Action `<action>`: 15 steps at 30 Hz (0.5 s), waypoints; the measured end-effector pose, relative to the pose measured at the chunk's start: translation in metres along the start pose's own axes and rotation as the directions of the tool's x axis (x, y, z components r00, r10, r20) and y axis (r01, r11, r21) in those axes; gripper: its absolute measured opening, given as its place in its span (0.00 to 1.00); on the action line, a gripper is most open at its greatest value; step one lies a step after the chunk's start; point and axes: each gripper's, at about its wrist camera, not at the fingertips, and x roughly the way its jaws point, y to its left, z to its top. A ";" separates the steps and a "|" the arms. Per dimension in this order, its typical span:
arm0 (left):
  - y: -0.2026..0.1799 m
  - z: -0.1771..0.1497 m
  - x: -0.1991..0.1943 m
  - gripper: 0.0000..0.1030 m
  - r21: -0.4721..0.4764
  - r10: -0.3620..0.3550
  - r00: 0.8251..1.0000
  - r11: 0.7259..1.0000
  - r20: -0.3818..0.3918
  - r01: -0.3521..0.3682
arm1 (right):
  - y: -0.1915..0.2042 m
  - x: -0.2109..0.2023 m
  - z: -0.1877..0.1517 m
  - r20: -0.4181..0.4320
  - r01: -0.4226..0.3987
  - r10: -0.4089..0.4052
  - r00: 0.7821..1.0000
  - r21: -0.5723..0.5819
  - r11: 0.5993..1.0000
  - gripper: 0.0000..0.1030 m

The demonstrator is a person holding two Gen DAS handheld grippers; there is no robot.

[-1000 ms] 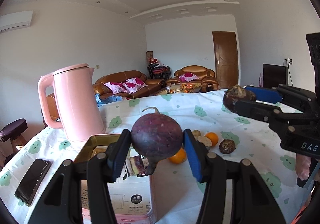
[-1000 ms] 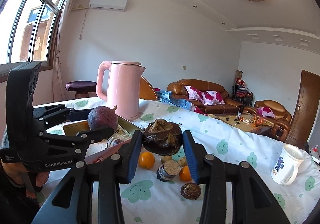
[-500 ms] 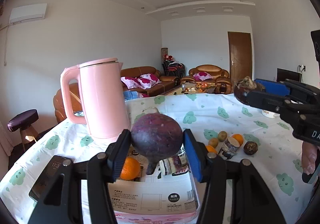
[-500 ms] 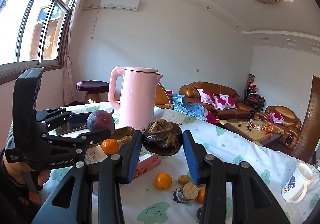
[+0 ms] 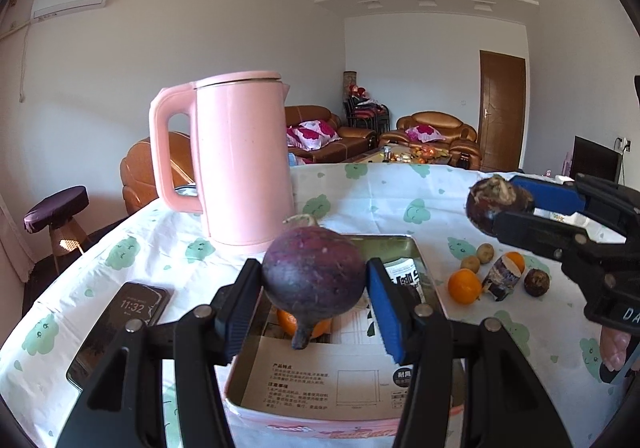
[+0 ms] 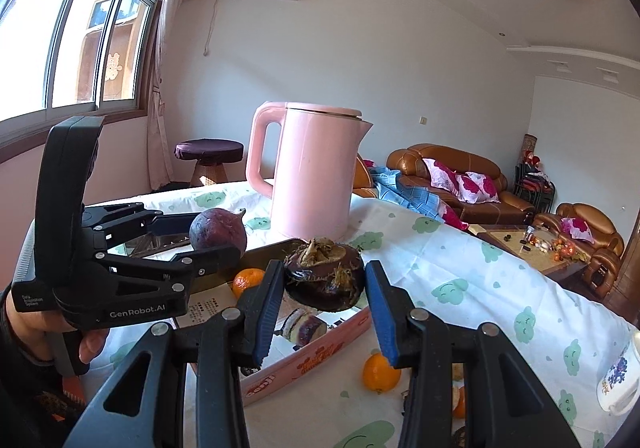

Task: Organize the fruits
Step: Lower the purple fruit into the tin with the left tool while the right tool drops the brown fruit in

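Two hand-held grippers (image 5: 314, 304) (image 6: 324, 300) — one root each.

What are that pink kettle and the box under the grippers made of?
The kettle looks like matte plastic: an even pink skin with soft, dull highlights. The box seems to be tin: its inner walls are shiny and mirror-like, its pink outside printed. A printed paper sheet lies inside.

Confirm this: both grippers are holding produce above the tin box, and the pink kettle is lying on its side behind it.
Not quite. The pink kettle stands upright behind the tin box, as both wrist views show. The rest holds: the left gripper grips the purple root and the right gripper the brown tuber.
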 end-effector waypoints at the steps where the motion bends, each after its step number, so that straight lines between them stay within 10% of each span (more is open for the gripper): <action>1: 0.001 -0.001 0.001 0.54 -0.002 0.001 1.000 1.000 -0.008 -0.001 | 0.001 0.002 0.000 -0.007 -0.007 0.007 1.000 -0.001 1.000 0.42; 15: 0.013 -0.007 0.016 0.54 -0.022 0.012 0.998 1.000 -0.066 -0.014 | 0.023 0.031 -0.008 -0.080 -0.052 0.052 0.995 -0.003 0.999 0.42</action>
